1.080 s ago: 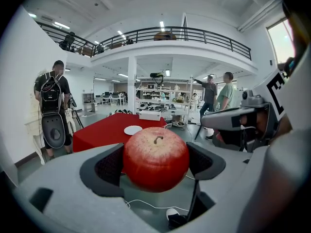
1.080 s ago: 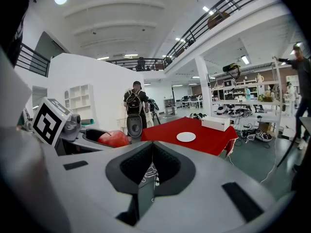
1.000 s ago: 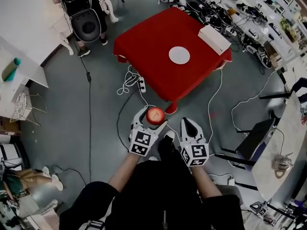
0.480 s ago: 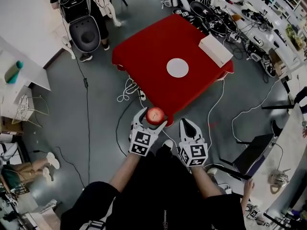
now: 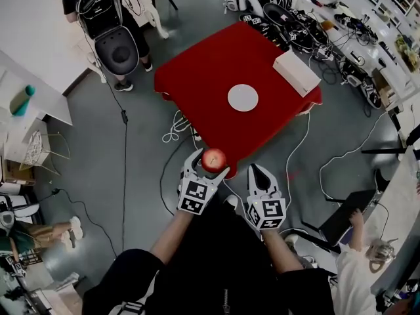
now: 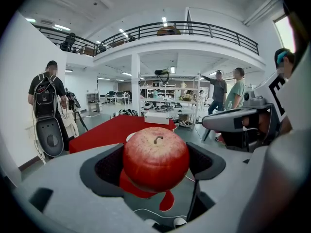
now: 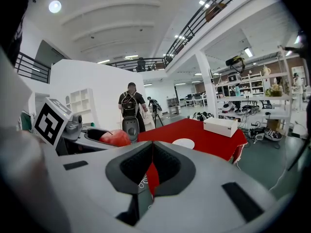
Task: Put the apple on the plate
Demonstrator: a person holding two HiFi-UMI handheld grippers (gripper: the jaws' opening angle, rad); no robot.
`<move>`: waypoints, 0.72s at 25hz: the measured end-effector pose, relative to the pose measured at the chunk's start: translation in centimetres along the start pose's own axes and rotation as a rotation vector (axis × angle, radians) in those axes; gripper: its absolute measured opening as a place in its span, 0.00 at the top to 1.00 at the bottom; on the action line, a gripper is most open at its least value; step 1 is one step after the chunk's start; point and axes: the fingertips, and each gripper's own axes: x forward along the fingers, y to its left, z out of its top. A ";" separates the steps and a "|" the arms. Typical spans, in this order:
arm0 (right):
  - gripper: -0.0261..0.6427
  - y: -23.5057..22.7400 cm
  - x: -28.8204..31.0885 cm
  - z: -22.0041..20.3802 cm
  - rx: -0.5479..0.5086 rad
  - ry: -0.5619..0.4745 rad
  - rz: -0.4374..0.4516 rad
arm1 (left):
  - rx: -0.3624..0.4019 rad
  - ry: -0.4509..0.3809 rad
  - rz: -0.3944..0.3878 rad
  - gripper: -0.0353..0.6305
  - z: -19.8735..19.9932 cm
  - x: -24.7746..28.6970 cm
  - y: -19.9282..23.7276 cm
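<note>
The left gripper [image 5: 210, 162] is clamped on the apple [image 6: 155, 157], stem up. Just beside it on the right, the right gripper [image 5: 257, 169] has its jaws pressed together, empty. The plate [image 5: 243, 98] lies well ahead of both on the red table [image 5: 203, 64].

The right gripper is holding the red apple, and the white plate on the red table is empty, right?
Not quite. It is the left gripper that holds the apple, as the left gripper view shows; the right gripper is shut on nothing. The white plate on the red table is indeed empty.
</note>
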 end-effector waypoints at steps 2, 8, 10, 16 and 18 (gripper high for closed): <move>0.94 -0.3 0.3 -0.1 0.000 0.005 0.000 | 0.001 0.000 0.000 0.34 0.1 0.4 0.1; 0.94 -0.6 1.6 0.1 0.005 0.018 -0.005 | -0.006 0.007 -0.005 0.34 0.4 1.3 1.3; 0.94 -0.8 2.2 0.6 0.007 0.018 -0.009 | -0.010 0.009 -0.010 0.34 0.6 1.8 1.7; 0.94 -2.2 4.1 1.3 0.003 0.022 -0.026 | -0.003 0.003 -0.038 0.34 1.7 4.3 2.5; 0.94 -2.7 4.8 1.5 0.004 0.026 -0.033 | -0.004 0.004 -0.046 0.34 1.9 5.3 3.0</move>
